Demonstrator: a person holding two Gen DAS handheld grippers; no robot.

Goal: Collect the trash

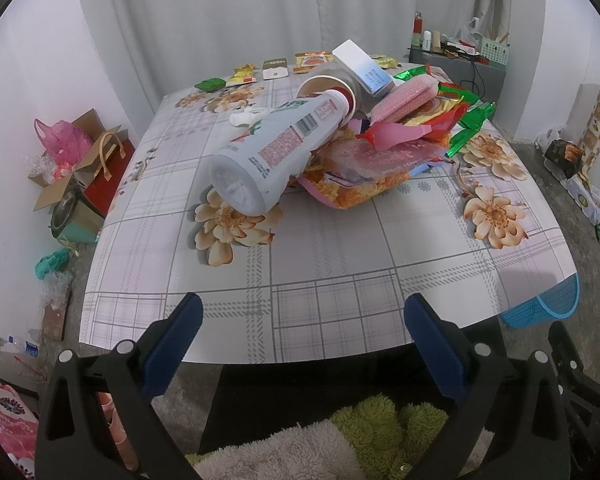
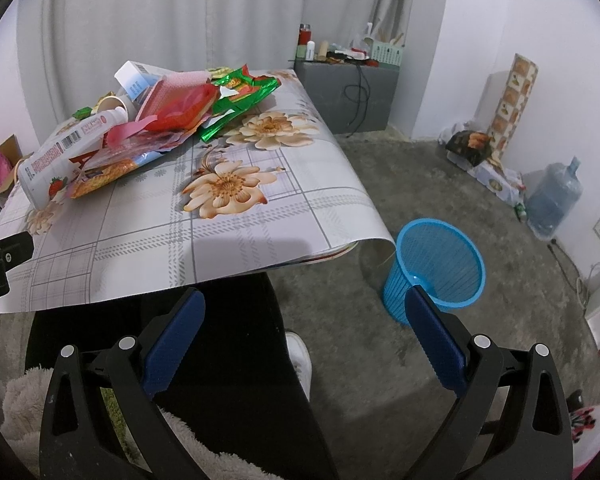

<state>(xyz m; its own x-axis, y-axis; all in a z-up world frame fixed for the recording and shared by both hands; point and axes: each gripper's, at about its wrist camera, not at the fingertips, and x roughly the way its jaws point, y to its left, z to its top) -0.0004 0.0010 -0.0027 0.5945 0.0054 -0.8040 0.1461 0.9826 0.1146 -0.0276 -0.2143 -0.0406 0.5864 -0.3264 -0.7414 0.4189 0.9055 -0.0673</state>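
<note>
Right wrist: bin beside table edge

The left gripper is held low and level, its two blue-padded fingers spread wide with nothing between them. The right gripper sits in much the same pose, jaws wide apart and empty, angled slightly downward. A black part at the left edge of the right wrist view is probably the left gripper's side, though too little shows to be sure.
</note>
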